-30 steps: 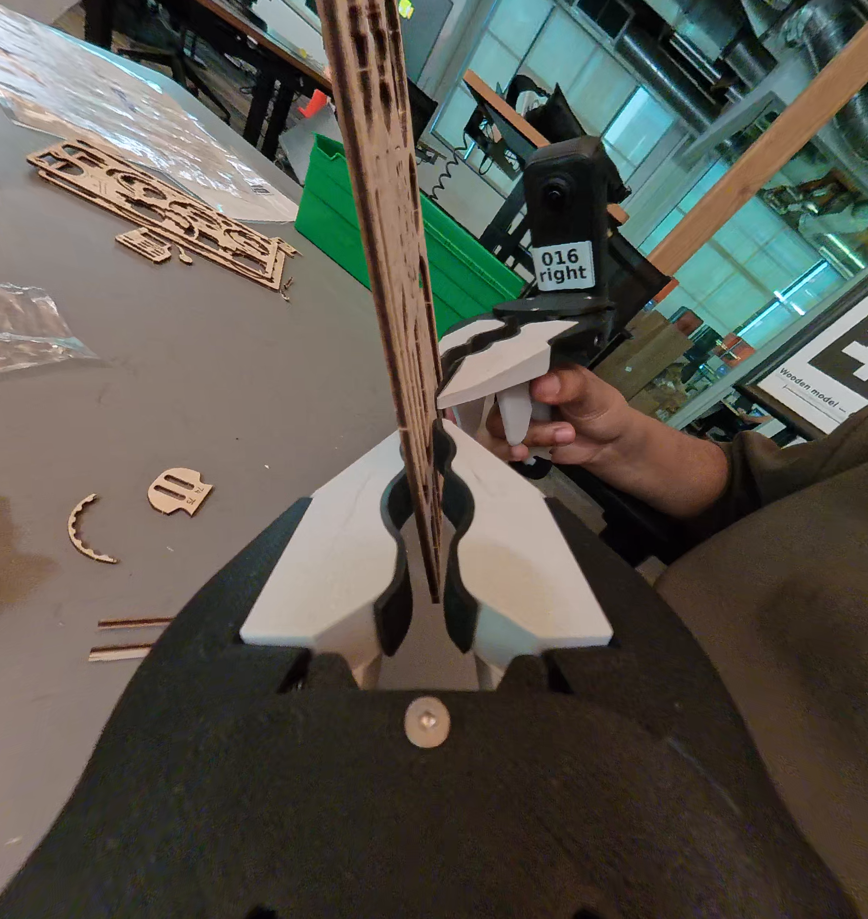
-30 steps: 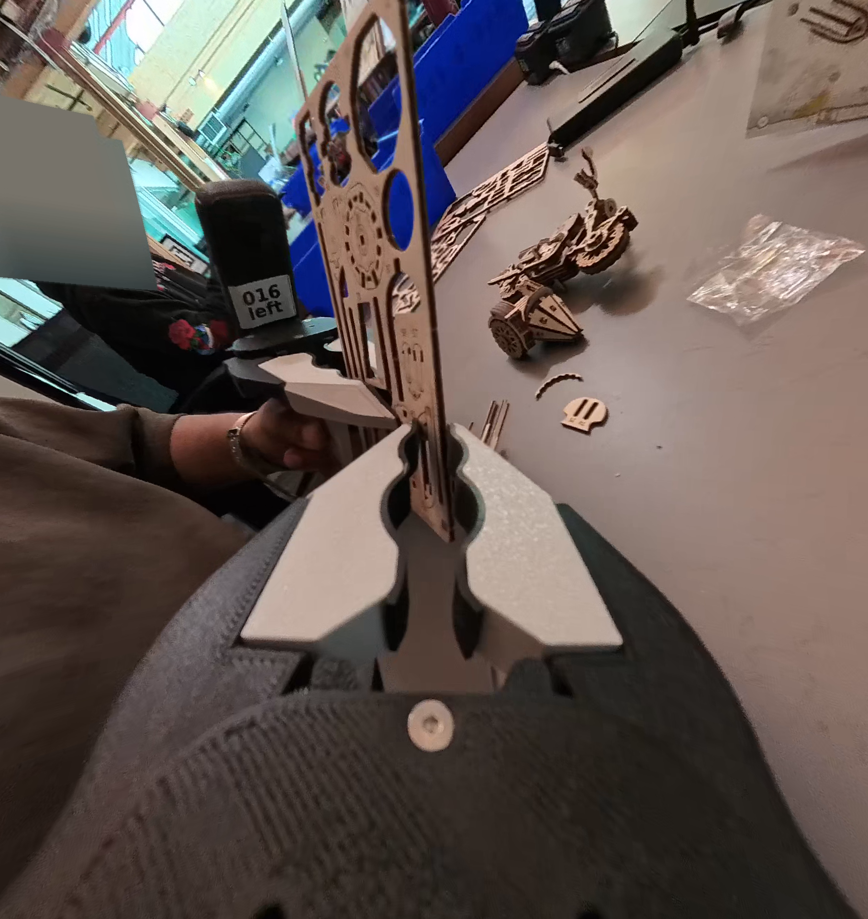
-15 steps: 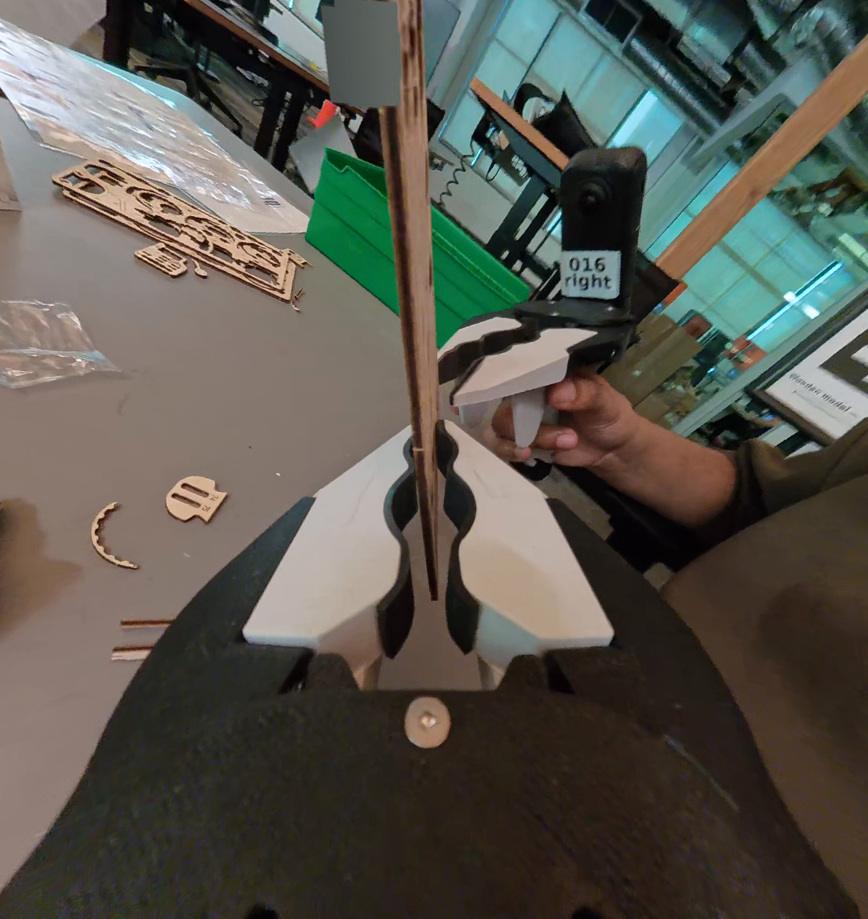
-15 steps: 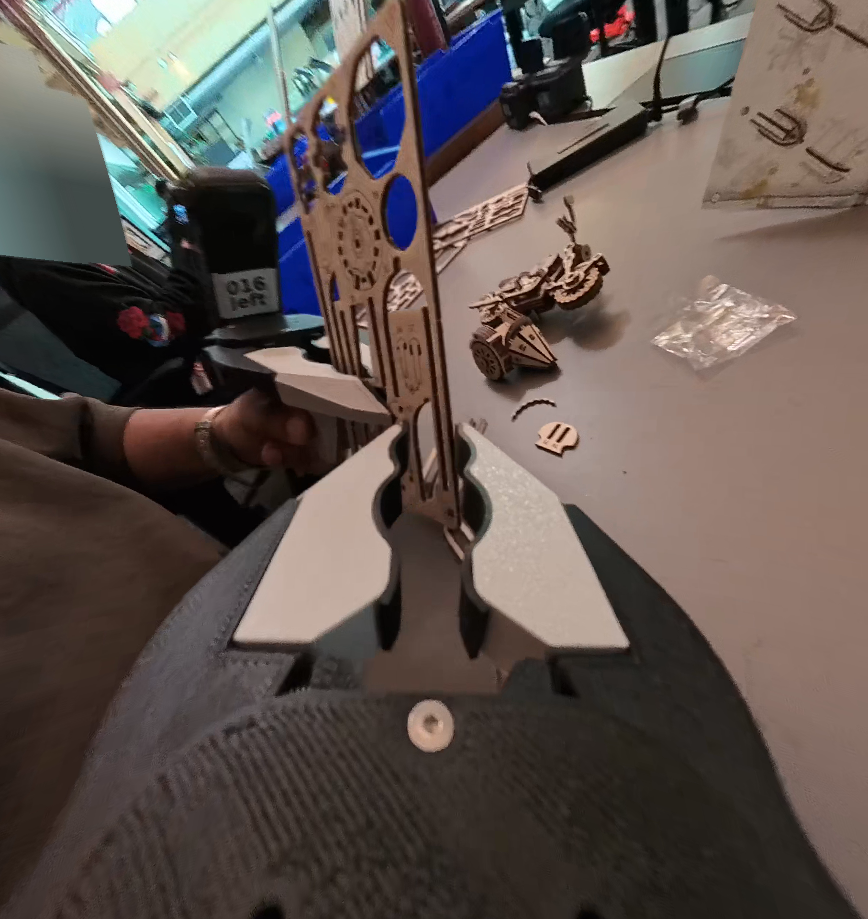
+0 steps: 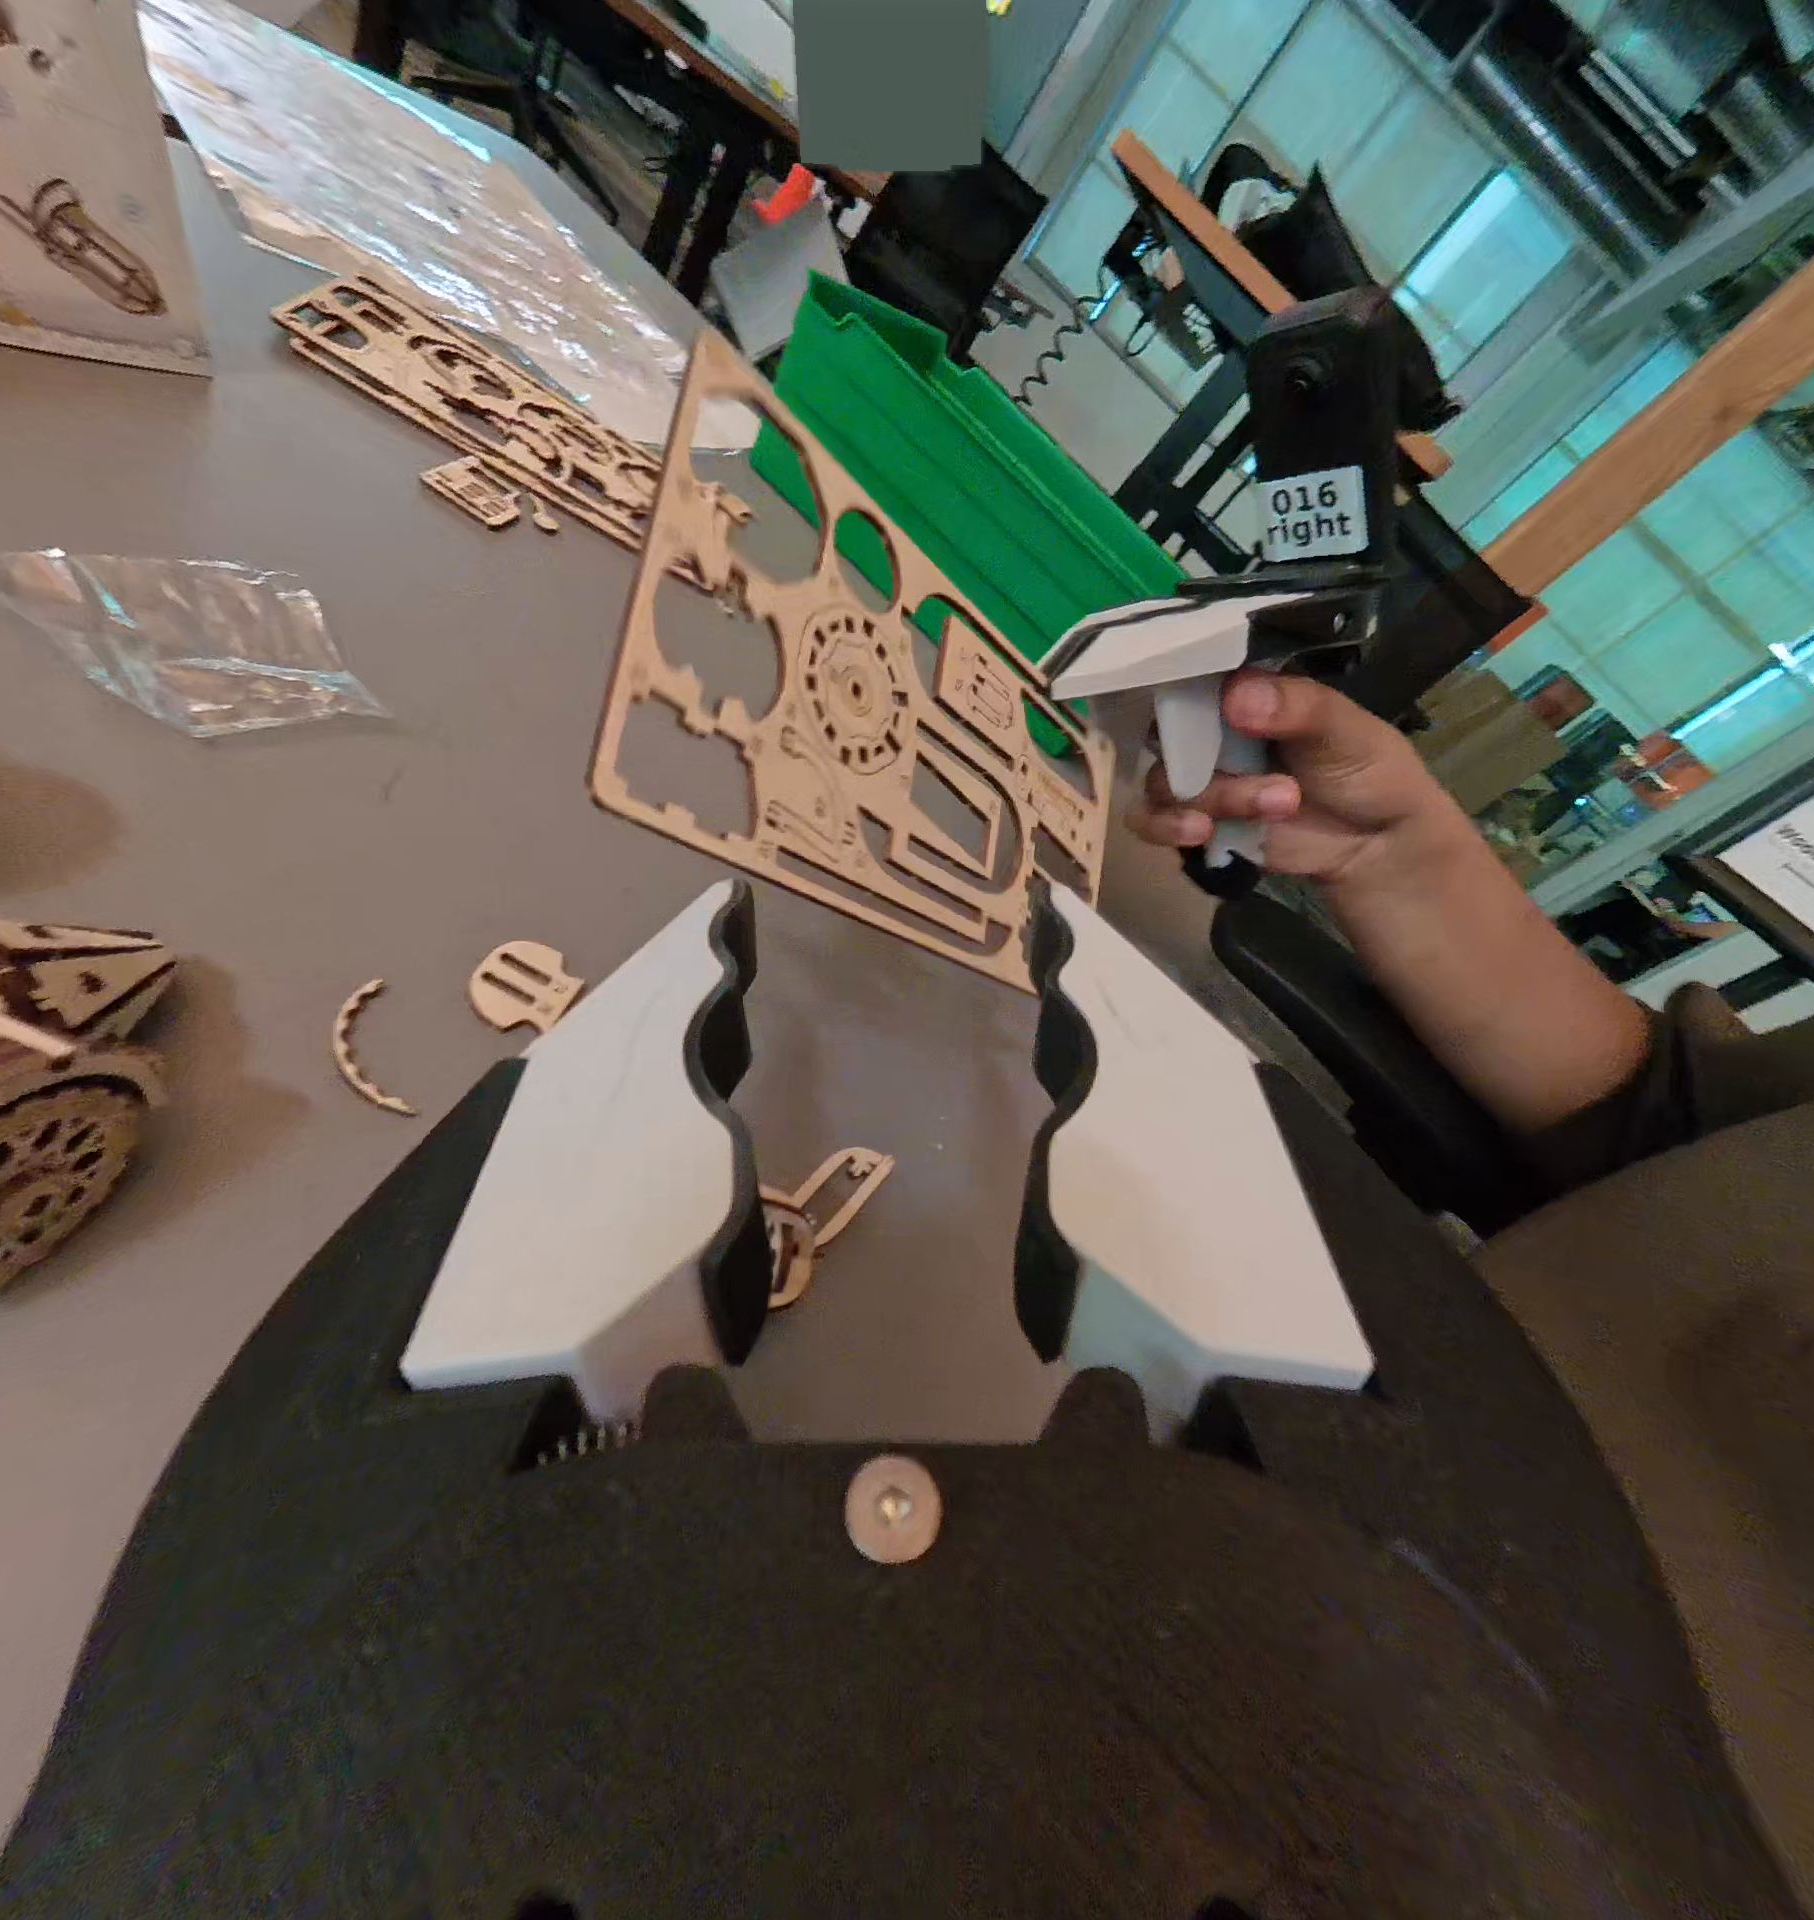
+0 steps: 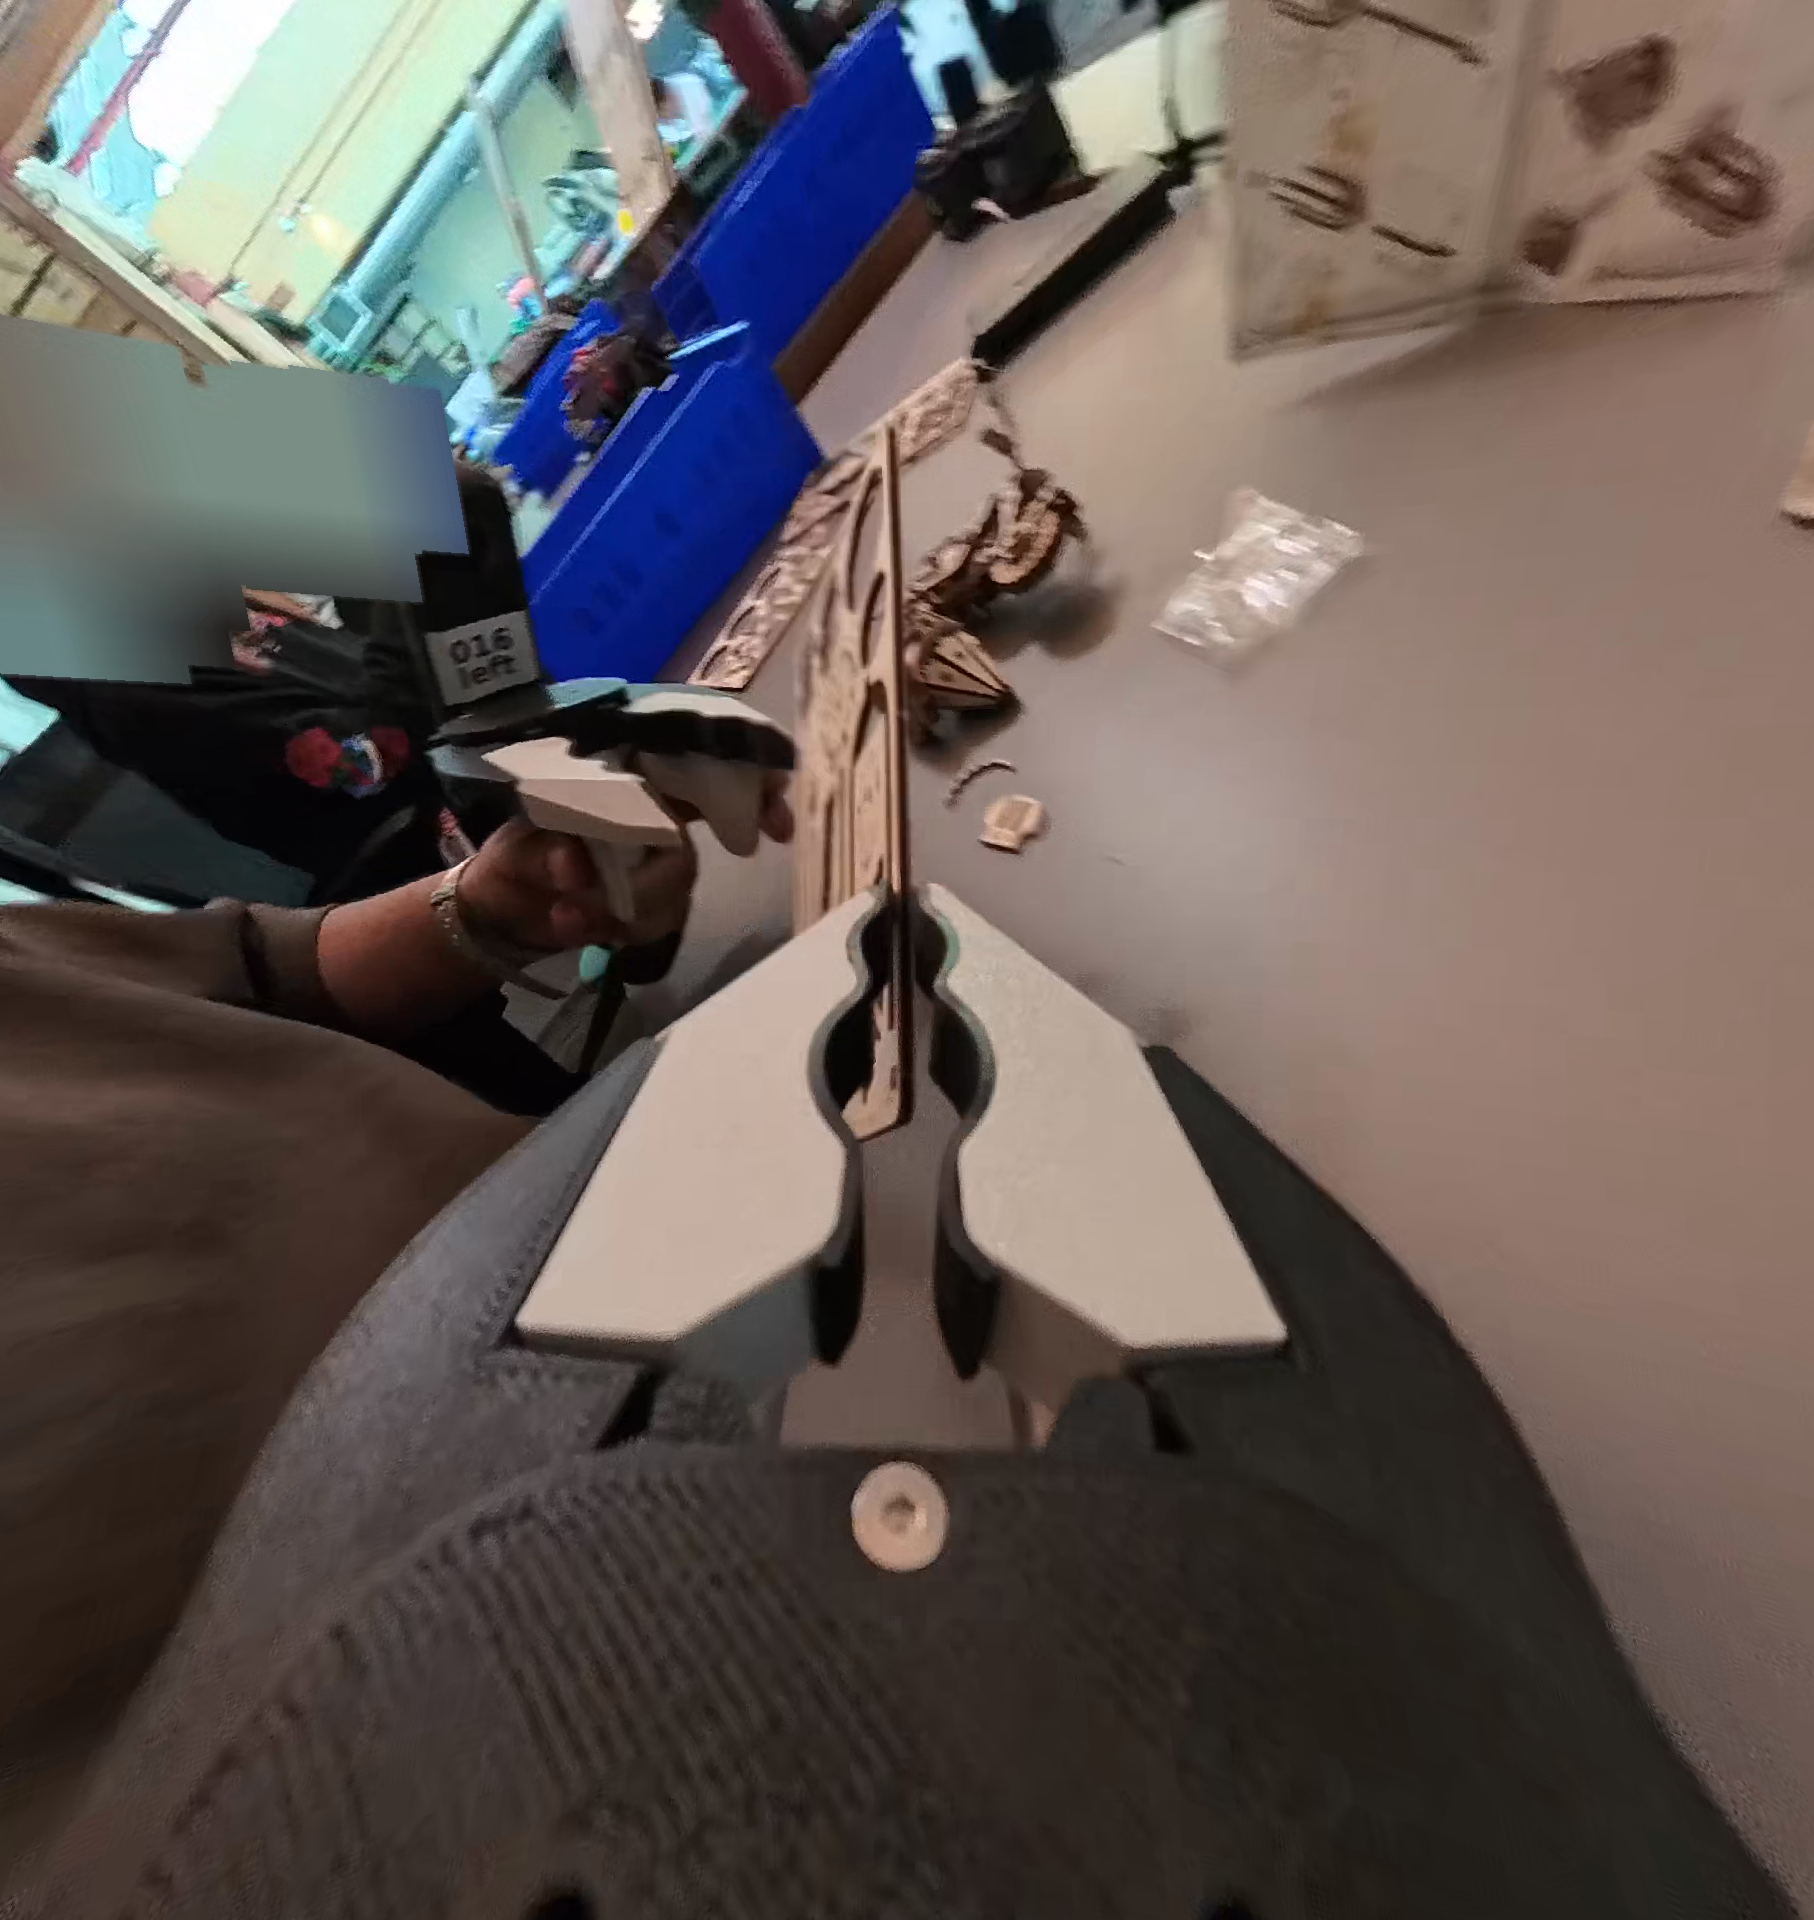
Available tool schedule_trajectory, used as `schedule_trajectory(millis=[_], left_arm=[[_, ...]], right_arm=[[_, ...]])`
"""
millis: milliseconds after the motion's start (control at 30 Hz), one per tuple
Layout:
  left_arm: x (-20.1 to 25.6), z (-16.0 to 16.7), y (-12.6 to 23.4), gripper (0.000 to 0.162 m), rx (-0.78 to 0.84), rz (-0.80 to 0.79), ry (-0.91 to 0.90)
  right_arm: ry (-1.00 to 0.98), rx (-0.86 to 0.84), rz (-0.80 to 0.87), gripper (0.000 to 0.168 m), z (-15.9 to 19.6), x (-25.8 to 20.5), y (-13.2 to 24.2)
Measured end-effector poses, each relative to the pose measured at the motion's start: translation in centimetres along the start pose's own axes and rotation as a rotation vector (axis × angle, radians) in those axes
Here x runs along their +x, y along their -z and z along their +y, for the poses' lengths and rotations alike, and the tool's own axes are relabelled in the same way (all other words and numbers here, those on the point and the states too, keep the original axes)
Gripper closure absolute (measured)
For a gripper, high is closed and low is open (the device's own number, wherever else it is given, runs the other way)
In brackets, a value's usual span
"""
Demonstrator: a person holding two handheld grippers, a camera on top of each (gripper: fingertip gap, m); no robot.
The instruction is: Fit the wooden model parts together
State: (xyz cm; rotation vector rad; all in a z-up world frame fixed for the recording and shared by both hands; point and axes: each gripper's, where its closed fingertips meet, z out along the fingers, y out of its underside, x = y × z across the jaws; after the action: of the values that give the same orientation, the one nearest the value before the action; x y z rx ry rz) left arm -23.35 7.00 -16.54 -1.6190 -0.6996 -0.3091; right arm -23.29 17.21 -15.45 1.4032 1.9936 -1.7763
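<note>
A laser-cut wooden parts sheet (image 5: 841,707) hangs in the air, held by its right edge in my right gripper (image 5: 1054,681). In the right wrist view the sheet (image 6: 887,790) stands edge-on between the shut fingers of the right gripper (image 6: 898,914). My left gripper (image 5: 887,925) is open and empty just below and in front of the sheet; it also shows in the right wrist view (image 6: 768,743). A part-built wooden model (image 5: 30,1081) stands on the grey table (image 5: 259,831) at the left. Loose small wooden pieces (image 5: 518,982) lie near it.
Another wooden parts sheet (image 5: 467,416) lies flat at the back. A clear plastic bag (image 5: 176,639) lies to the left. A printed box (image 5: 51,177) stands at the back left. A green bin (image 5: 944,457) is beyond the table edge. A small wooden part (image 5: 820,1205) lies under the left gripper. There is about 11 cm between the tips of the two grippers.
My left gripper has opened and let go of the sheet. The right gripper alone holds it and has turned it from edge-on to face-on in the left wrist view.
</note>
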Motion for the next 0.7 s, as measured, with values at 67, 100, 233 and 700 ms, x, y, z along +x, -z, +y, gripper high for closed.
schedule_trajectory(millis=[67,100,233,700], left_arm=[[-0.7,-0.1,0.1,0.109,0.004,-0.032,0.013],[-1.0,-0.2,0.2,0.110,0.010,-0.044,0.024],[-1.5,-0.9,0.6,0.115,0.049,-0.052,0.043],[-3.4,-3.5,2.7,0.121,0.184,-0.148,0.017]], right_arm=[[-0.061,-0.029,0.088,0.168,0.4,2.6,1.7],[-0.081,-0.044,0.145,0.168,0.8,4.0,2.5],[-0.088,-0.076,0.361,0.167,2.0,8.6,4.1],[0.557,-0.470,0.259,0.133,9.7,-0.7,-7.8]])
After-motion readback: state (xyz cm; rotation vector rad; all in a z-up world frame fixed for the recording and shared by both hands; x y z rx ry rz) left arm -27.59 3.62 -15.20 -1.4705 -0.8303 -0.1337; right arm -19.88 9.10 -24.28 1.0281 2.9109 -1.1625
